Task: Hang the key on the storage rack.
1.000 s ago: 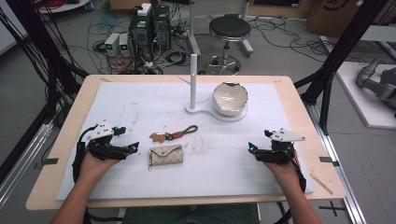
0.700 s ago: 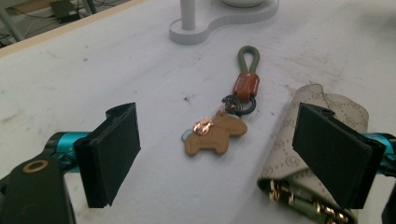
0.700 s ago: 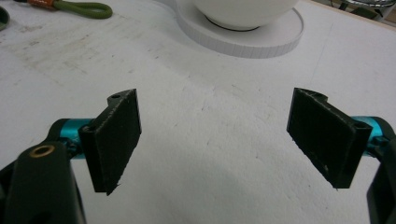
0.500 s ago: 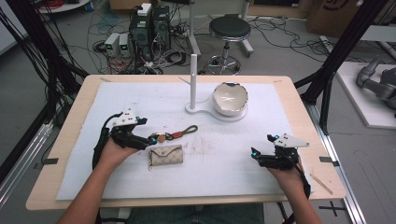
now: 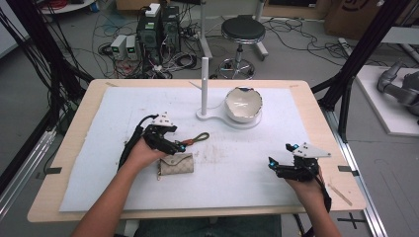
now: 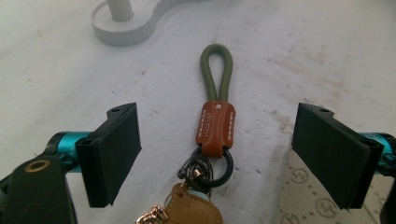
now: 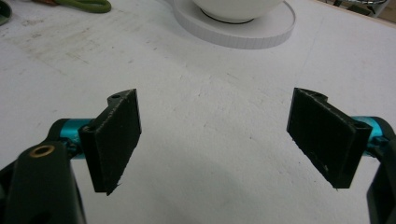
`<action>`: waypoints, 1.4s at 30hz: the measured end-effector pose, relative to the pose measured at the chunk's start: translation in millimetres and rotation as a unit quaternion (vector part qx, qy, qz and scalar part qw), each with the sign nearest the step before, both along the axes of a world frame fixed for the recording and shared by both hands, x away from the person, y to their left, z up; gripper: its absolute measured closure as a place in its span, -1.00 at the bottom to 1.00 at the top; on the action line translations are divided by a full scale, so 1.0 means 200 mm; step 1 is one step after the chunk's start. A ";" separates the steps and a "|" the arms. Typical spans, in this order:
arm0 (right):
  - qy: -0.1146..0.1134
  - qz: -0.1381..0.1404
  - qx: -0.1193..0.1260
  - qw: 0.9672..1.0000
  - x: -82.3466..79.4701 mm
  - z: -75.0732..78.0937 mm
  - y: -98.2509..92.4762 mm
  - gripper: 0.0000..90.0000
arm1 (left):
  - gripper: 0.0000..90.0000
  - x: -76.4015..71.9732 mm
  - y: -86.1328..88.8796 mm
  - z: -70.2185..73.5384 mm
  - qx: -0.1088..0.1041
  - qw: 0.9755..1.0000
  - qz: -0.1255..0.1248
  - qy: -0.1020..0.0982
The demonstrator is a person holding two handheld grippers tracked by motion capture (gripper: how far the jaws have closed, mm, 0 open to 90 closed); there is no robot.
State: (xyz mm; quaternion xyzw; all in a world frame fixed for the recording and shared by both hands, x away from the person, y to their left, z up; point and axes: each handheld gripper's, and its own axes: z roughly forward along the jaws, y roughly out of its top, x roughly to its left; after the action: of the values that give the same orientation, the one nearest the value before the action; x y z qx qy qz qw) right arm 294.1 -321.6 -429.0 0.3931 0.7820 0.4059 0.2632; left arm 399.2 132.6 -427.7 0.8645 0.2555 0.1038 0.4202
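In the left gripper view the bottom edge cuts off the tan leather tag (image 6: 194,205) under the dark rings (image 6: 208,169), and the patterned pouch (image 6: 303,200) shows just a corner btwn the edge and the right jaw. The white stand (image 6: 122,23) is cut off at the top. In the right gripper view the bowl (image 7: 236,7) loses its top, and the green loop (image 7: 86,5) is mostly out of pic. From the high view, the hand (image 5: 143,154) hides part of the pouch (image 5: 177,165); its print is too small to read.

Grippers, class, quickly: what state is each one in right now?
Left gripper: open, jaws either side of the key strap, not gripping it.
Right gripper: open, holding nothing.
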 end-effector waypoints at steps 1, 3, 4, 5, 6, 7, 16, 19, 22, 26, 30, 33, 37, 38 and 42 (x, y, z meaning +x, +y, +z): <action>0.000 0.000 0.000 1.000 0.00 0.00 0.00 -0.60 | -0.64 0.00 0.00 0.00 0.000 1.000 0.000 0.000; 0.000 0.001 0.000 1.000 0.01 0.00 0.00 -0.60 | -0.57 0.02 -0.03 -0.01 0.010 1.000 -0.004 0.007; -0.001 0.002 0.000 1.000 0.01 0.00 0.00 -0.60 | -0.54 0.03 -0.04 -0.01 0.017 1.000 -0.007 0.009; -0.001 0.002 0.001 1.000 0.01 0.00 0.00 -0.60 | -0.51 0.04 -0.05 -0.02 0.021 1.000 -0.006 0.007; -0.002 0.003 0.001 1.000 0.01 0.00 0.00 -0.60 | -0.47 0.04 -0.06 -0.02 0.022 1.000 -0.007 0.009; -0.002 0.003 0.001 1.000 0.01 0.00 0.00 -0.60 | -0.43 0.05 -0.07 -0.03 0.027 0.999 -0.010 0.014; -0.002 0.009 -0.001 1.000 0.03 0.00 0.02 -0.60 | -0.02 0.05 -0.11 -0.08 0.074 0.997 -0.026 0.016; 0.000 0.010 -0.001 1.000 0.03 0.00 0.03 -0.60 | 0.31 0.04 -0.11 -0.07 0.074 0.996 -0.045 0.013; 0.000 0.009 -0.001 1.000 0.03 0.00 0.03 -0.60 | 0.46 0.03 -0.12 -0.07 0.079 0.995 -0.057 0.008; -0.001 0.011 -0.002 1.000 0.04 0.00 0.04 -0.60 | 0.53 0.03 -0.12 -0.07 0.080 0.995 -0.060 0.008; -0.002 0.013 -0.002 1.000 0.04 0.00 0.04 -0.60 | 0.55 0.02 -0.11 -0.06 0.075 0.996 -0.054 0.005; -0.009 0.012 -0.003 1.000 0.04 0.00 0.05 -0.60 | 0.55 0.01 -0.10 -0.03 0.062 0.997 -0.055 -0.006; -0.013 0.017 -0.005 1.000 0.05 0.01 0.06 -0.60 | 0.55 -0.01 -0.07 0.03 0.042 0.998 -0.047 -0.025; -0.013 0.017 -0.005 1.000 0.05 0.01 0.06 -0.60 | 0.55 -0.02 -0.07 0.04 0.036 0.998 -0.044 -0.028; -0.013 0.019 -0.009 1.000 0.05 0.01 0.08 -0.60 | 0.55 -0.04 -0.02 0.13 0.028 0.998 -0.033 -0.042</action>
State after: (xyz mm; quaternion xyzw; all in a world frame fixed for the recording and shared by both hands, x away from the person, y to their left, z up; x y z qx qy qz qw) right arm 304.0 -306.1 -427.3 0.3699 0.7896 0.4088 0.2695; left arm 391.9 129.6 -401.2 0.8787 0.2063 0.1334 0.4094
